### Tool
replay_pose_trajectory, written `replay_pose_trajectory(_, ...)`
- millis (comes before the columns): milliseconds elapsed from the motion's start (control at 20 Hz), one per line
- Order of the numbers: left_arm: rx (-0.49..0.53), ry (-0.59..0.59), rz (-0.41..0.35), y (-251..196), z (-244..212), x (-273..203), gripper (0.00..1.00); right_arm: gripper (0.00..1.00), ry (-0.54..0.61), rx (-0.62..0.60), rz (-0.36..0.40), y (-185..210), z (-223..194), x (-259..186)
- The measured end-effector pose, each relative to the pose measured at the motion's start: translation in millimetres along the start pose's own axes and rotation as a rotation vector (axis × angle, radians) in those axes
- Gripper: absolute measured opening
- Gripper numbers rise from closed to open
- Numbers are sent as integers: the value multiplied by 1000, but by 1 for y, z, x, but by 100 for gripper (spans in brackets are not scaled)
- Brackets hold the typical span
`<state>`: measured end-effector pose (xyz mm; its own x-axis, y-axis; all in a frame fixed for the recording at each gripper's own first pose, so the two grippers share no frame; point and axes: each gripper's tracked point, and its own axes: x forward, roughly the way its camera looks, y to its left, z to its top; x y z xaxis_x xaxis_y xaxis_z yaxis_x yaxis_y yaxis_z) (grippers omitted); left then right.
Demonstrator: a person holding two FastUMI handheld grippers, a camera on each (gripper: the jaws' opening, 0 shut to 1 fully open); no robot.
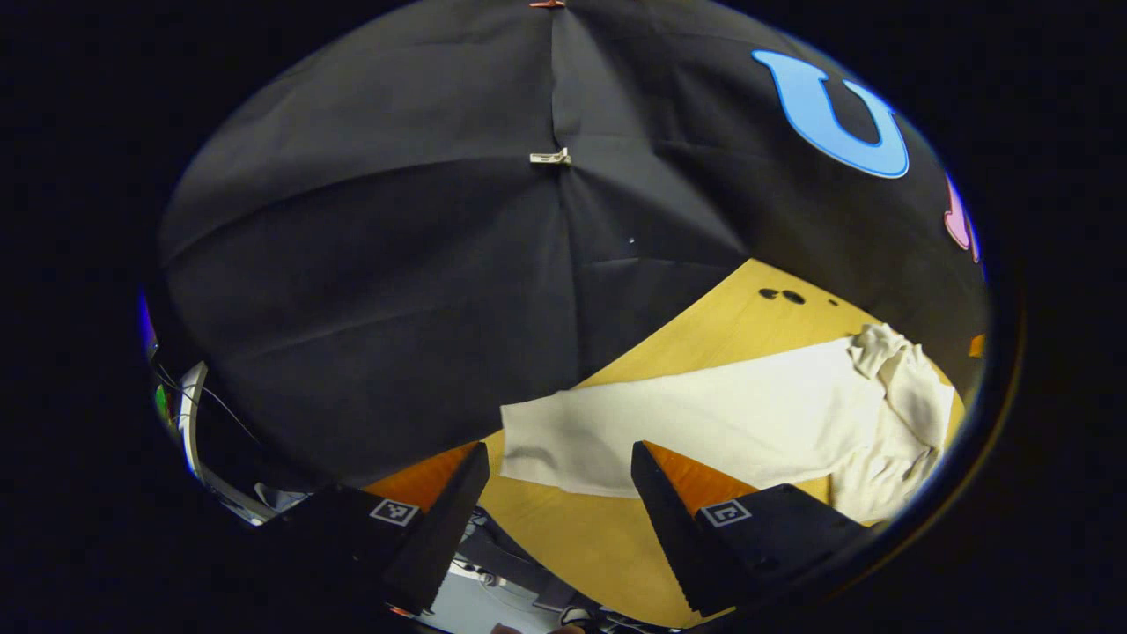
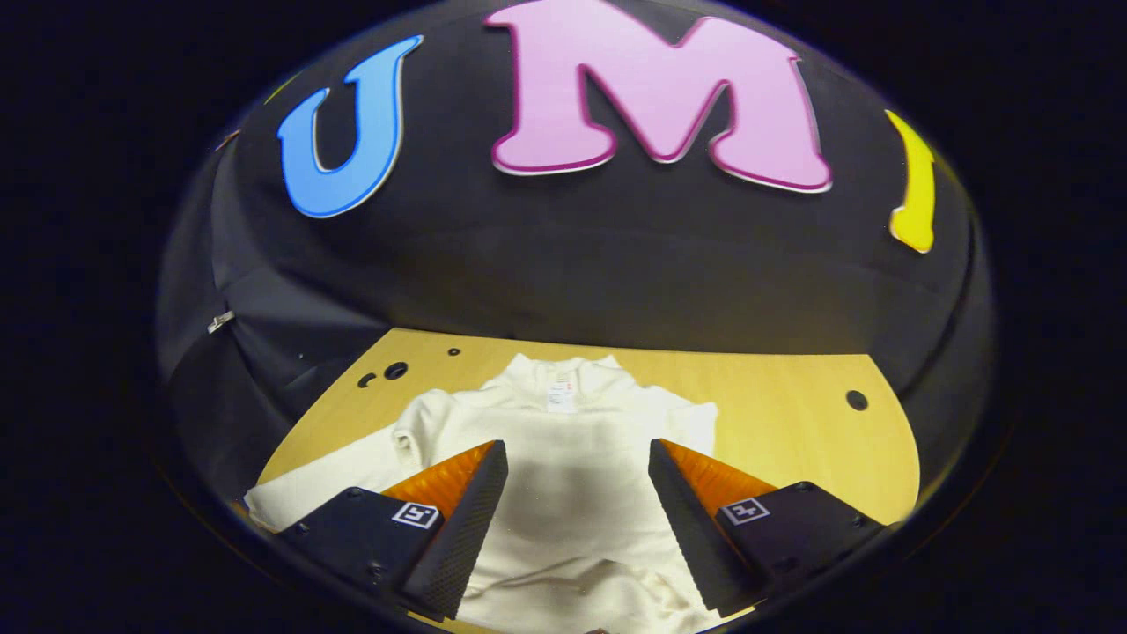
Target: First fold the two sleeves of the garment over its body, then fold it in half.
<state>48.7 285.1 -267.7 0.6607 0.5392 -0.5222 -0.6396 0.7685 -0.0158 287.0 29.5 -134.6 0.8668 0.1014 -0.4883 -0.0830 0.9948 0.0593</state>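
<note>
A cream long-sleeved garment (image 2: pixel 572 467) lies on the wooden table (image 2: pixel 792 423), collar toward the far wall. In the right gripper view one sleeve (image 2: pixel 326 480) stretches out flat to the left. My right gripper (image 2: pixel 577 511) hovers open above the garment's body, nothing between its fingers. In the left gripper view that same outstretched sleeve (image 1: pixel 704 423) runs across the table, its cuff end near my left gripper (image 1: pixel 559 506), which is open and empty just above the table's near edge. The bunched shoulder and body (image 1: pixel 898 396) lie at the far right.
The black cloth wall (image 1: pixel 396 264) closes the table's far side and left side. Small dark holes (image 1: pixel 782 295) mark the tabletop near the back. Past the table's near edge in the left gripper view sit cables and gear (image 1: pixel 493 581).
</note>
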Motion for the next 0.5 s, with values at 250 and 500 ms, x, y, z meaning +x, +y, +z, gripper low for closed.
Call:
replay_pose_trajectory(250, -39, 58, -21, 5, -17, 37, 97, 99, -32, 73, -129, -74, -6, -55)
replay_pose_trajectory(500, -85, 112, -34, 3, -37, 54, 100, 99, -52, 151, -214, -119, -19, -96)
